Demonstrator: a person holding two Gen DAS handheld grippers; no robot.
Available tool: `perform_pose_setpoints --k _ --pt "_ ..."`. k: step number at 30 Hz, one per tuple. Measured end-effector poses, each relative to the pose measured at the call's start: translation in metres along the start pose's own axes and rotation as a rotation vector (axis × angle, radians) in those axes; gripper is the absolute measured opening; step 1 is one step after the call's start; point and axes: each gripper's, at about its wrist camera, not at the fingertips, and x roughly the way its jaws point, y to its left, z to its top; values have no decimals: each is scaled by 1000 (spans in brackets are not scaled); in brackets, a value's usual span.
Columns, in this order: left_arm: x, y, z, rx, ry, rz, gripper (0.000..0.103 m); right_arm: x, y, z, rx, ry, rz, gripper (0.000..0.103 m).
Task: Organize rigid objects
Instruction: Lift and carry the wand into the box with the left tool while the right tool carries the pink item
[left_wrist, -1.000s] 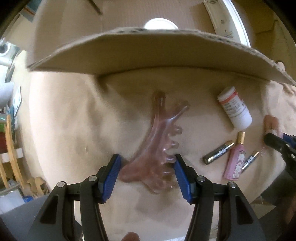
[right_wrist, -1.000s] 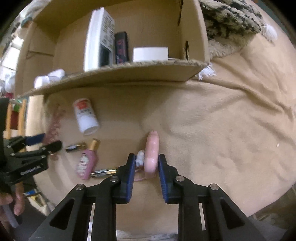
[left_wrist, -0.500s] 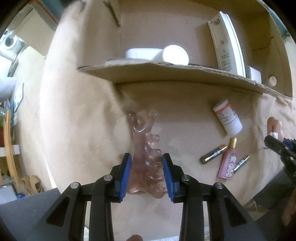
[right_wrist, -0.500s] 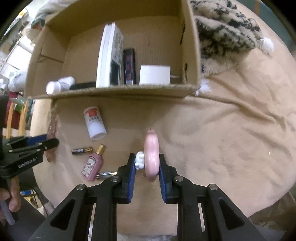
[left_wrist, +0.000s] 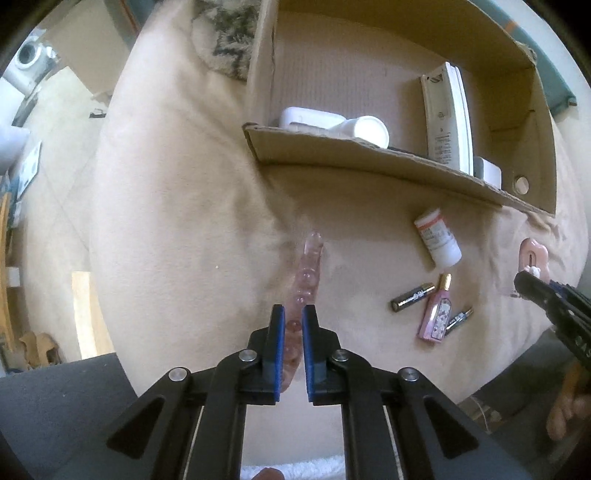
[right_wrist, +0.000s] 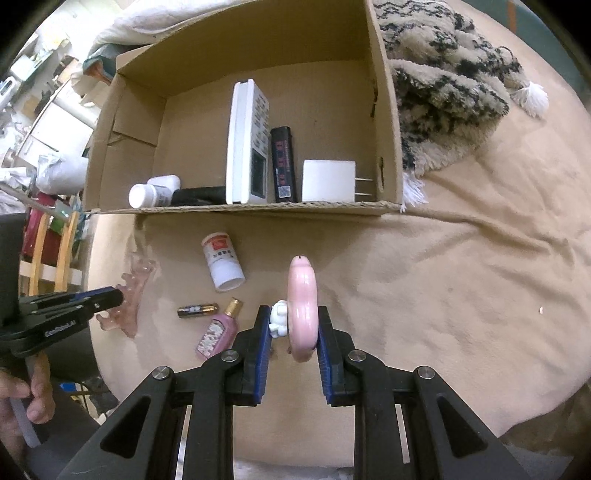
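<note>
My left gripper (left_wrist: 293, 314) is shut on a clear pink hair claw (left_wrist: 308, 273), held edge-on above the beige blanket; the claw also shows in the right wrist view (right_wrist: 129, 295). My right gripper (right_wrist: 290, 314) is shut on a pink ring-shaped object (right_wrist: 303, 306) with a small white figure on it, lifted off the blanket; the object also shows in the left wrist view (left_wrist: 532, 254). An open cardboard box (right_wrist: 258, 210) lies ahead with a white remote (right_wrist: 247, 144), black lighter (right_wrist: 282, 162), white charger (right_wrist: 328, 181) and a white bottle (right_wrist: 147, 195) inside.
On the blanket before the box lie a white pill bottle (right_wrist: 221, 260), a battery (right_wrist: 197, 310), a pink perfume bottle (right_wrist: 219, 330) and a second battery (left_wrist: 458, 319). A patterned fuzzy throw (right_wrist: 443, 85) lies right of the box.
My left gripper closed on the hair claw, lifted it and turned it edge-on. My right gripper rose with the pink ring. Both views pulled back from the box.
</note>
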Motion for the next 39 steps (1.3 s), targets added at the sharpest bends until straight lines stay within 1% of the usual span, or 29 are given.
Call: perform_pose_setpoints --k 3,5,7,8,10,14,17,19,21,25,28,31,34,39 --pt "4 2 -1 10 12 1 12 3 4 4 -6 0 1 24" --pt "11 -12 4 36 35 10 16 4 2 4 -2 0 7 24" --pt "20 -14 -4 64 74 34 18 2 2 3 -2 -1 11 24" --pt "28 -20 -5 72 87 46 18 4 5 4 -4 1 14 24" --pt "37 -18 0 84 96 69 18 4 6 5 -14 6 13 24" --pt "33 -19 2 76 81 69 17 6 6 5 -28 14 7 24" --pt "33 -21 -3 32 64 58 17 6 2 4 -22 15 7 24" --pt "29 -14 -6 4 49 51 16 5 2 4 -20 11 11 24" --pt "15 -2 -10 -43 23 24 16 2 3 3 -22 0 15 24" --pt "-19 9 -19 -80 -58 1 16 -5 1 2 -15 -22 33 24" --pt "-49 13 -27 -97 -135 -3 16 -15 1 1 -15 -47 45 24" --pt "-69 16 -32 -97 -196 9 16 -29 -4 1 -1 -86 70 24" --pt "-95 20 -28 -95 -272 22 16 -53 -10 3 18 -172 107 24" --pt "-126 19 -9 -93 -374 7 16 -92 -11 13 1 -336 162 24"
